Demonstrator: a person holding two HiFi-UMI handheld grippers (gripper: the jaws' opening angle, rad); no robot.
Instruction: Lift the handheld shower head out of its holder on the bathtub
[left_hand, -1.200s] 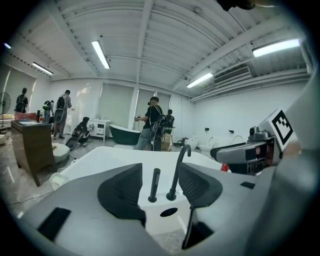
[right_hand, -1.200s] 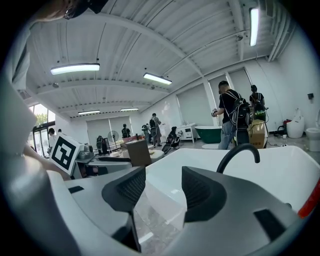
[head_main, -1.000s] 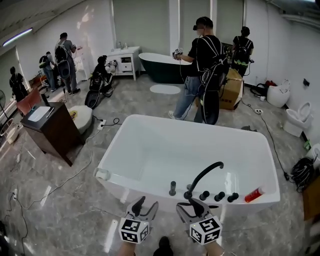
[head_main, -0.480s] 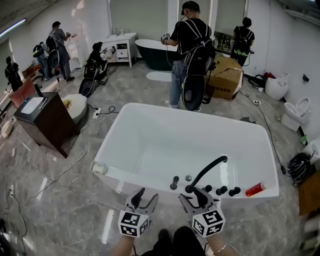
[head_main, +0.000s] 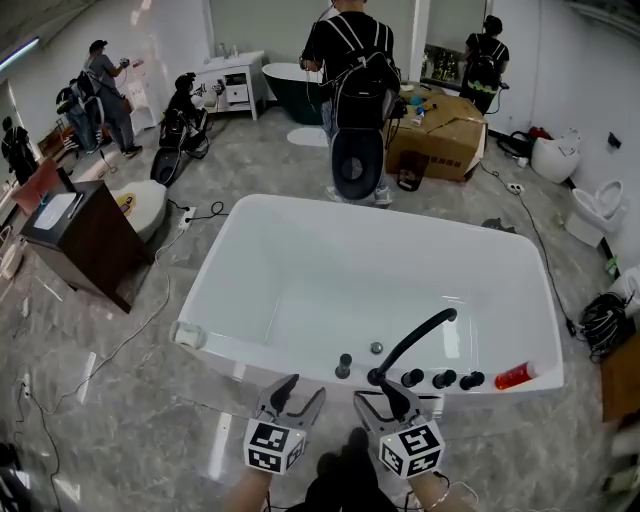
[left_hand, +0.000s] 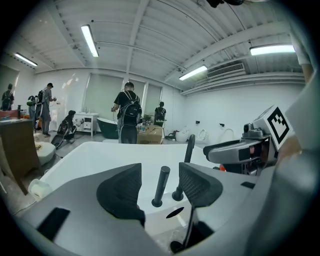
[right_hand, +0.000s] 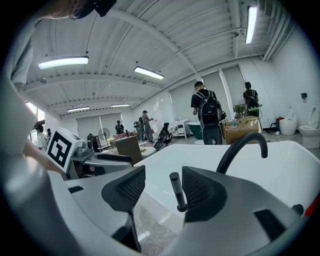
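1. The floor (head_main: 120, 400) is grey marble-look tile, glossy enough to throw back streaks of light, with dark cables trailing across it.
2. The room is a big white showroom. It has a ribbed ceiling with strip lights (left_hand: 90, 40), toilets (head_main: 590, 215) along the right wall, and a dark wooden cabinet (head_main: 85, 245) at the left. A cardboard box (head_main: 445, 140) stands beyond the tub, and a person with a backpack (head_main: 350, 70) stands at the tub's far side.
3. The bathtub (head_main: 300, 206) is white and smooth, rectangular with rounded corners and a broad flat rim.
4. The handheld shower head (head_main: 343, 365) is a slim matte-black cylinder. It stands upright in its holder (left_hand: 156, 203), a small round black base on the near rim.
5. Just right of it a black spout (head_main: 415, 340) rises and curves over the basin. Three round black knobs (head_main: 444, 379) follow in a row, then a red bottle (head_main: 516, 377) lying on the rim.
6. A pale roll (head_main: 188, 334) sits on the rim's near left corner.
7. The left gripper (head_main: 300, 392) hangs just short of the rim with its jaws apart and nothing between them. The shower head shows in the gap, but farther off.
8. The right gripper (head_main: 386, 398) is beside it near the spout's foot — jaws likewise spread and empty. Its dark pads (right_hand: 200, 192) are finely cross-hatched.
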